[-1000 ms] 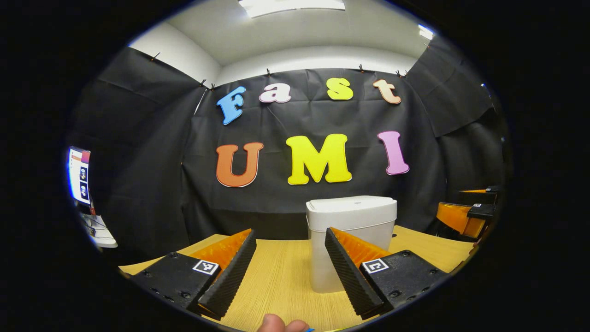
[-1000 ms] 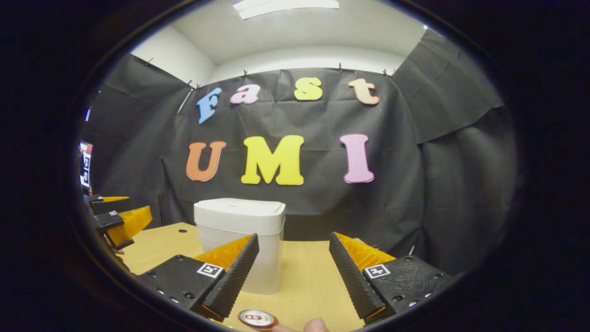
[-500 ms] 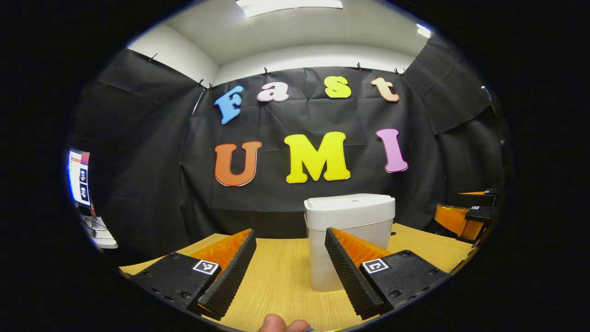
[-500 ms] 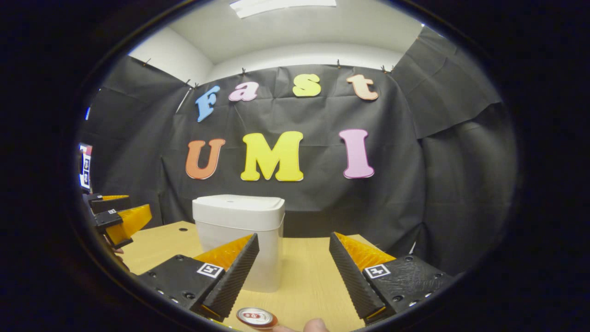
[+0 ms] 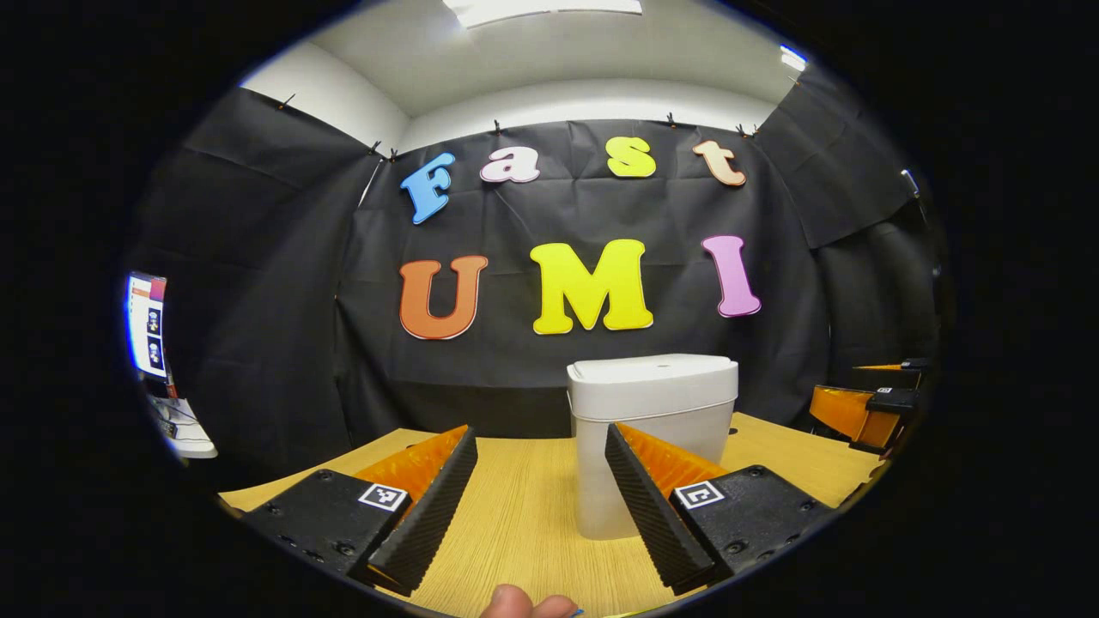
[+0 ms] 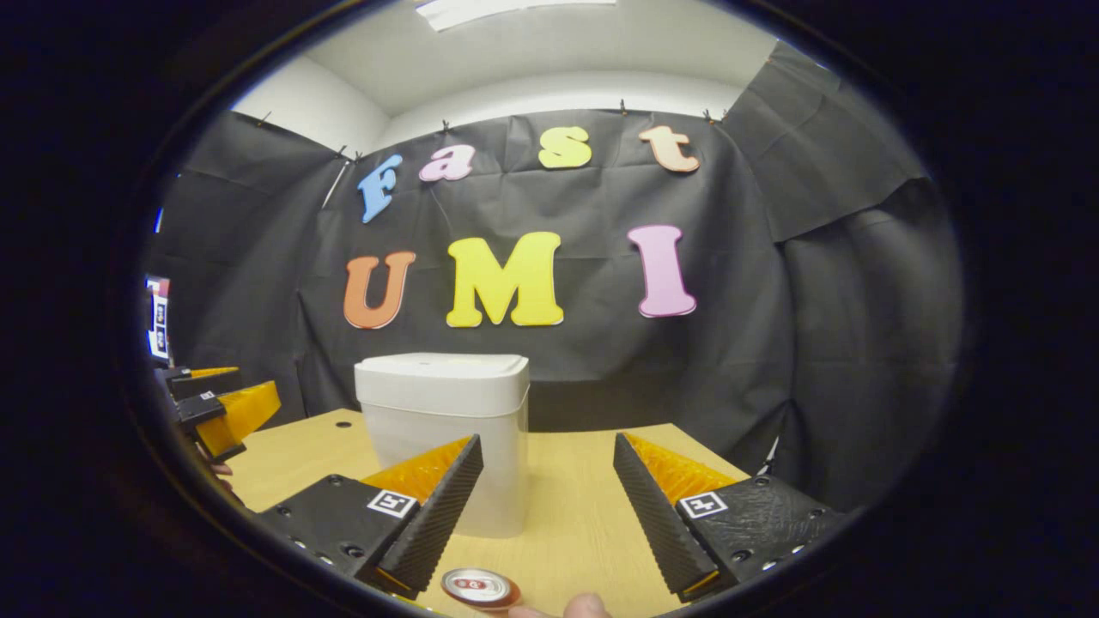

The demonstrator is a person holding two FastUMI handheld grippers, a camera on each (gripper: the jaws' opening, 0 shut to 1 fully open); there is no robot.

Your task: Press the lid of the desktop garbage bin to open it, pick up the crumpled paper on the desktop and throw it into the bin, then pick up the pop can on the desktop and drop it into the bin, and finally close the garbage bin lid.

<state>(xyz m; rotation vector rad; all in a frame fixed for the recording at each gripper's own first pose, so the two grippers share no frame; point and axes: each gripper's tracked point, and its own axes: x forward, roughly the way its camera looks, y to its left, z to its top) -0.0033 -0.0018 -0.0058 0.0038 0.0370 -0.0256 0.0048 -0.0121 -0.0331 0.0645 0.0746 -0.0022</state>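
1. Left hand-held gripper [image 5: 539,442]: jaws spread wide, nothing between them, held above the wooden bench [image 5: 524,515].
2. Right hand-held gripper [image 6: 548,446]: jaws also wide, nothing gripped, above the same bench [image 6: 584,506].
3. Garbage bin [image 5: 651,429], white, upright on the bench, lid [image 5: 652,371] shut and flat on top. In the left gripper view it stands ahead and a bit right of centre, partly behind the gripper's right finger.
4. In the right gripper view the bin [image 6: 446,429] stands ahead and left of centre, partly behind the left finger; lid [image 6: 442,365] down there too.
5. Pop can [image 6: 481,588]: top shows at the bottom edge of the right gripper view, on the bench, near the camera, just beside the base of the left finger, below the gap. Body of the can is cut off by the edge, so whether it stands or lies I cannot tell.
6. Fingertip of a person's hand [image 5: 515,601] at the bottom edge of the left gripper view; another fingertip [image 6: 588,606] at the bottom of the right gripper view, just right of the can.
7. The right gripper is at the far right of the left gripper view [image 5: 867,403], well apart from the bin; the left gripper is at the far left of the right gripper view [image 6: 219,403].
8. Screen [image 5: 146,326] at the far left of the left gripper view, too small to tell.
9. Crumpled paper: cannot locate.
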